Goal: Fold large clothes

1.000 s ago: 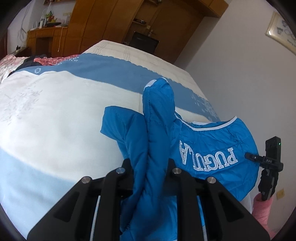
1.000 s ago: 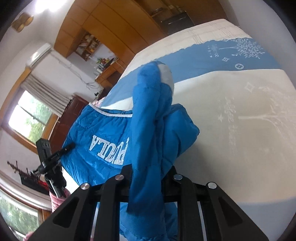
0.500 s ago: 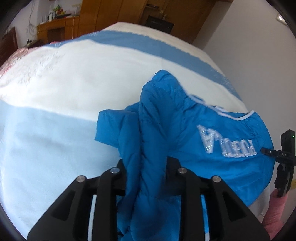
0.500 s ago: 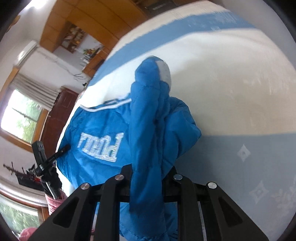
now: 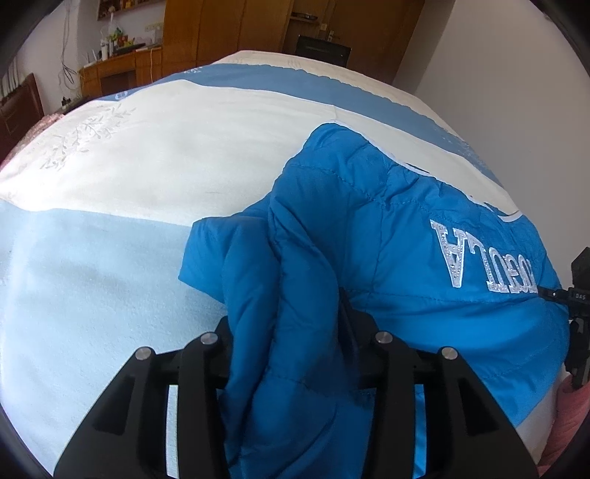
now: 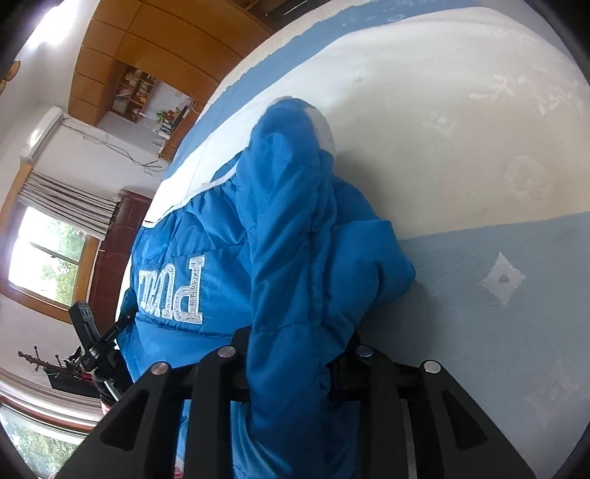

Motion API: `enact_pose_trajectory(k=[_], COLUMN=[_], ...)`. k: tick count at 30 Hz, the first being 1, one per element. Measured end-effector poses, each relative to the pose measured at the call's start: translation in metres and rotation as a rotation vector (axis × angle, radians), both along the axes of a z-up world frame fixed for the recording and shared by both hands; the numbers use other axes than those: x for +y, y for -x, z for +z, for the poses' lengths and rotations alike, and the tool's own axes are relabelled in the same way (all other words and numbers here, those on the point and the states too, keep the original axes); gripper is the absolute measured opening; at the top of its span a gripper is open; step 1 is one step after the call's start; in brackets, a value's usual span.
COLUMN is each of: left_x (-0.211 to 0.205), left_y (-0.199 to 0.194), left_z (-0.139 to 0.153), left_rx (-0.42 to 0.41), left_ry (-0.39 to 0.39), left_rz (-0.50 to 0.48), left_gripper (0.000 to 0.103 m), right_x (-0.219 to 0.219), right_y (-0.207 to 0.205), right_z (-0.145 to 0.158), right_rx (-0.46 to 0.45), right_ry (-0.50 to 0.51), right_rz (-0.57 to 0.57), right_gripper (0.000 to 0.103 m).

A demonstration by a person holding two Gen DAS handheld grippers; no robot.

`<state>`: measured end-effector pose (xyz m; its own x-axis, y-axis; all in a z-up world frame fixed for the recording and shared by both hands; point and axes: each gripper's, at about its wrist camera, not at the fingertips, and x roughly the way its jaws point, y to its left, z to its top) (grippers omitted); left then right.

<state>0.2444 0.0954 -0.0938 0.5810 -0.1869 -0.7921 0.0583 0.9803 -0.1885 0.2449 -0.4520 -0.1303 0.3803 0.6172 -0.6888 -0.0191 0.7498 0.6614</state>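
Note:
A blue quilted jacket with silver letters and white trim lies partly on the bed, and it shows in the right wrist view too. My left gripper is shut on a bunched fold of the jacket. My right gripper is shut on another bunched fold of it. Each gripper shows at the edge of the other's view: the right one at the far right, the left one at the lower left. The fingertips are hidden by cloth.
The bed has a cream and light-blue striped cover with embroidery. Wooden wardrobes and a desk stand beyond the bed. A white wall runs along one side. A window with curtains is on the other side.
Both grippers have moved down and forward over the bed with the jacket. The jacket now lies lower and flatter on the cover, and the lettered panel is closer.

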Motion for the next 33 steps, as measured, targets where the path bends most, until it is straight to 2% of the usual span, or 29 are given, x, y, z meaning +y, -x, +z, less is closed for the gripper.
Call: enact_pose_trajectory(k=[7,9,12,14,15,17,18,21,26,33], left_x=[-0.001,0.0,0.009,0.015,0.015,0.004,-0.003,-0.034,-0.071,-0.085], left_y=[0.004,0.009,0.023,0.041,0.05,0.063,0.067,0.076,0.081,0.071], left_z=[0.009,0.02,0.039,0.057,0.067,0.083,0.088,0.095,0.084,0.036], left_rx=[-0.003,0.003,-0.018,-0.071,-0.104,-0.143,-0.147,-0.141,-0.123,-0.041], left_ry=[-0.025,-0.025,-0.015,-0.045,-0.065,-0.077,-0.079,-0.127,-0.154,-0.148], left_rz=[0.011,0.01,0.028,0.057,0.065,0.052,0.035,0.002,-0.073,-0.088], left_gripper=[0.043,0.043,0.048,0.05,0.051,0.051,0.051,0.052,0.052,0.052], right_x=[0.005,0.007,0.008,0.01,0.015,0.027,0.03,0.046,0.062,0.065], right_y=[0.009,0.017,0.04,0.057,0.067,0.078,0.08,0.089,0.103,0.104], right_z=[0.008,0.022,0.052,0.071,0.081,0.091,0.092,0.095,0.09,0.064], right_rx=[-0.024,-0.04,-0.099,-0.134,-0.145,-0.147,-0.142,-0.138,-0.136,-0.087], right_ry=[0.087,0.168,0.296,0.349,0.378,0.399,0.406,0.455,0.512,0.505], right_rz=[-0.027,-0.04,-0.073,-0.077,-0.067,-0.035,-0.022,0.016,0.027,0.021], right_gripper=[0.04,0.048,0.049,0.049,0.048,0.036,0.034,0.013,0.011,0.01])
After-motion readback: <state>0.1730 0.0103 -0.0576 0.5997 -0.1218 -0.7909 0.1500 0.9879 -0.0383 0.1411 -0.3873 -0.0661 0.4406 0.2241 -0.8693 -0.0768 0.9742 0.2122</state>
